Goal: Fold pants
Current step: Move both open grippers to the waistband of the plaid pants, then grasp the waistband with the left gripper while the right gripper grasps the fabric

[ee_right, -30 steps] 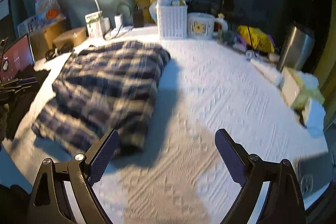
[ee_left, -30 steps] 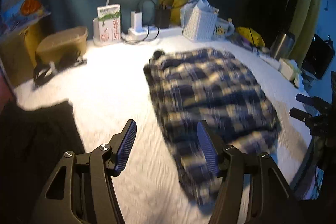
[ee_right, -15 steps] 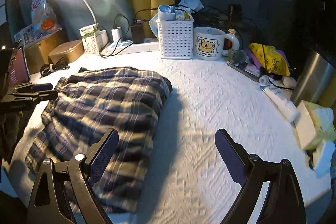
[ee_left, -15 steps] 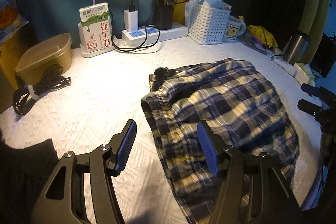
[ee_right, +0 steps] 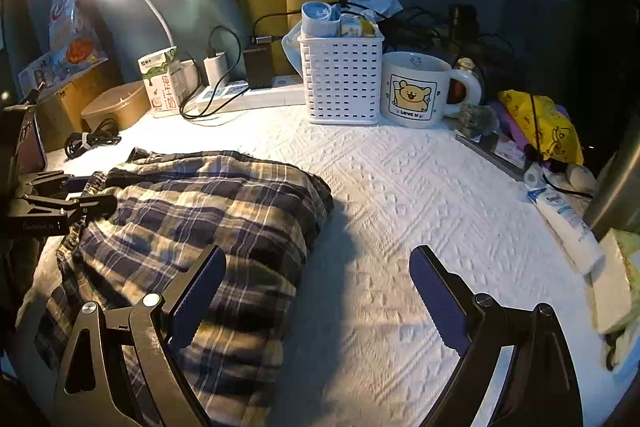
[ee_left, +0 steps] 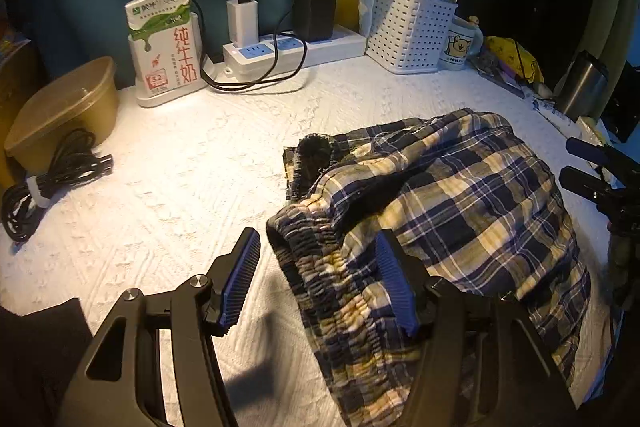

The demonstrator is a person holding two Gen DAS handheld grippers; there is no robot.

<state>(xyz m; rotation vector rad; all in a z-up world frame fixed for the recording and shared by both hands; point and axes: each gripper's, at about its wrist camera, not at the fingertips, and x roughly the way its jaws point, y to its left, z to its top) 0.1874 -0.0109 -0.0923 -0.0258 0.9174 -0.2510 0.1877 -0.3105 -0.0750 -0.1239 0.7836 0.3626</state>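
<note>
Navy-and-yellow plaid pants (ee_left: 460, 211) lie folded lengthwise and rumpled on the white textured table cover (ee_left: 180, 187). Their elastic waistband faces my left gripper (ee_left: 317, 239). That gripper is open, hovering with the waistband's corner between its blue pads (ee_left: 240, 279), which do not press it. In the right wrist view the pants (ee_right: 208, 211) fill the left half. My right gripper (ee_right: 319, 253) is open too, its left finger over the pants' right edge and its right finger over bare cover (ee_right: 420, 195). Each gripper shows at the other view's edge: the right gripper (ee_left: 592, 171), the left gripper (ee_right: 60, 195).
Along the back stand a milk carton (ee_left: 164, 43), a power strip (ee_left: 296, 51) with chargers, a white basket (ee_left: 412, 35) and a bear mug (ee_right: 416, 89). A brown tub (ee_left: 64, 107) and coiled cable (ee_left: 52, 179) sit left. A steel cup (ee_left: 582, 87) and tube (ee_right: 568, 223) sit right.
Both grippers moved toward the back of the table along the pants. The left one now hovers over the waistband corner. Neither gripper's jaws changed.
</note>
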